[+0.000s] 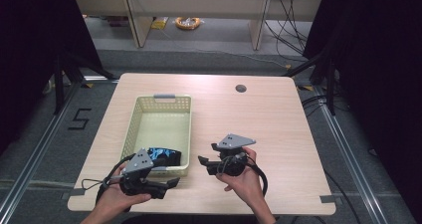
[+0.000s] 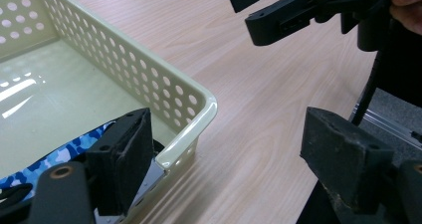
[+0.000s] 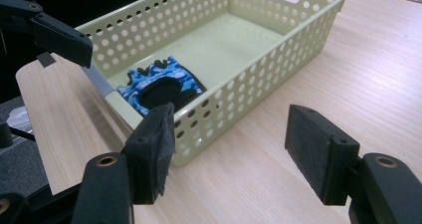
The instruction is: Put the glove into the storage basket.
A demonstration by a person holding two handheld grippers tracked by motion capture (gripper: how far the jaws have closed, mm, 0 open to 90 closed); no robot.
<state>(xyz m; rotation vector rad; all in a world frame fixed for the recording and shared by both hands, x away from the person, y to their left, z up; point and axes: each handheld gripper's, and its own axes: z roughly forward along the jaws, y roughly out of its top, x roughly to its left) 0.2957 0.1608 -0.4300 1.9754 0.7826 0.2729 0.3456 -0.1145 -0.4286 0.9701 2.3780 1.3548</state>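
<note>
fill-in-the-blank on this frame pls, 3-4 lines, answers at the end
1. The blue camouflage glove lies inside the ____.
2. The basket stands on a ____ table.
3. The jaws of the left gripper and right gripper stand ____, nothing between them.
4. The glove lies at the basket's end ____ the person.

Missing words: basket; wooden; open; nearest

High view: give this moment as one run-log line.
glove: lying in basket, near end | left gripper: open, empty, beside basket | right gripper: open, empty, over table
</note>
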